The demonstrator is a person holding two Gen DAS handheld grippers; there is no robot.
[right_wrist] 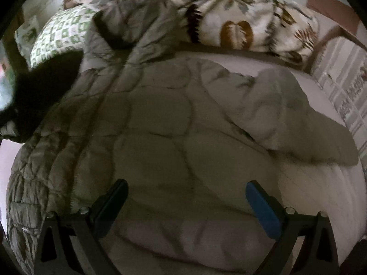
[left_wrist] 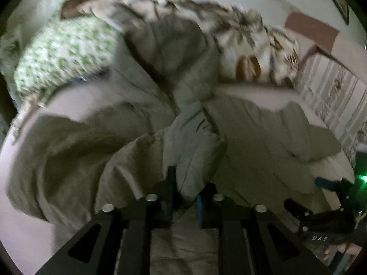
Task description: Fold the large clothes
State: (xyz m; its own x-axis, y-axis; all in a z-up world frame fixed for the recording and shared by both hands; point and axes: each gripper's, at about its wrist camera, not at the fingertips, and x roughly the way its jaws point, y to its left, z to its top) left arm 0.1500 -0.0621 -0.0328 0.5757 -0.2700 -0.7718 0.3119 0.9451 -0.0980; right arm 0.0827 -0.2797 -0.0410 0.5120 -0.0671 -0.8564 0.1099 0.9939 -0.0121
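Note:
An olive-green quilted jacket [right_wrist: 174, 123] lies spread on a pale bed sheet [right_wrist: 316, 197], hood toward the pillows. My left gripper [left_wrist: 187, 192] is shut on a bunched fold of the jacket [left_wrist: 197, 160] and holds it raised above the rest of the garment. My right gripper [right_wrist: 185, 197] is open and empty, its fingers hovering just over the jacket's body near the bed's front edge. The right gripper also shows at the lower right of the left wrist view [left_wrist: 328, 197]. The left wrist view is motion-blurred.
A green-and-white patterned pillow [right_wrist: 62, 36] lies at the back left. A leaf-print blanket [right_wrist: 240, 23] is heaped at the back. A brown headboard [right_wrist: 332, 11] and a striped patterned cloth [right_wrist: 348, 87] lie to the right. A dark shape [right_wrist: 39, 91] shows at the left.

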